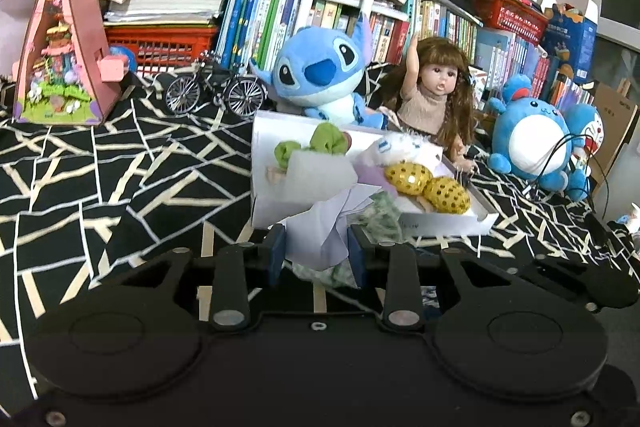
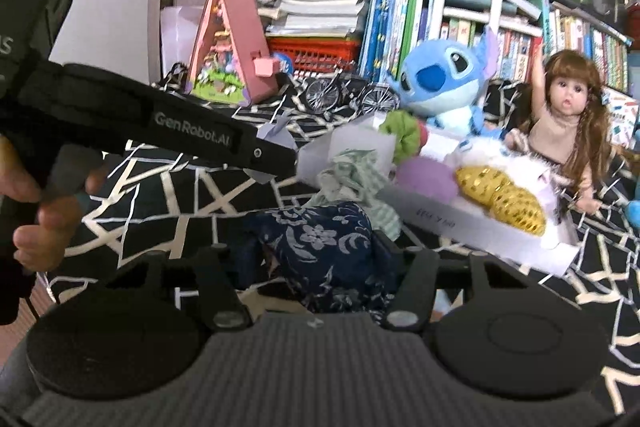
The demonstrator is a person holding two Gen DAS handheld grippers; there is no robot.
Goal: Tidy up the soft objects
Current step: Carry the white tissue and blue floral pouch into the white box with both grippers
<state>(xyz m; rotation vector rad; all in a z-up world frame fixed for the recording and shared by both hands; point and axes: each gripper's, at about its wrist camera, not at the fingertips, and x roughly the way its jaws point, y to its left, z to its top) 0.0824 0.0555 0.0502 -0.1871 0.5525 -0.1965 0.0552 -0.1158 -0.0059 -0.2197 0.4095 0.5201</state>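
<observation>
Books line the shelves behind a black cloth with pale crisscross lines, where a Stitch plush, a long-haired doll and a round blue plush sit in a row. I see a white tray in front of them holding a green scrunchie, a white fluffy toy and two gold sequined pieces.

My left gripper is clamped on a pale lavender cloth at the tray's near edge, with a green-and-white patterned fabric bunched just beside it. My right gripper has its fingers pressed against a navy floral cloth bundle, held just in front of the tray. From the right wrist camera I think the green-and-white fabric hangs over the tray's near edge, though motion blur makes that uncertain. A toy bicycle and a pink triangular dollhouse stand farther back on the left.
</observation>
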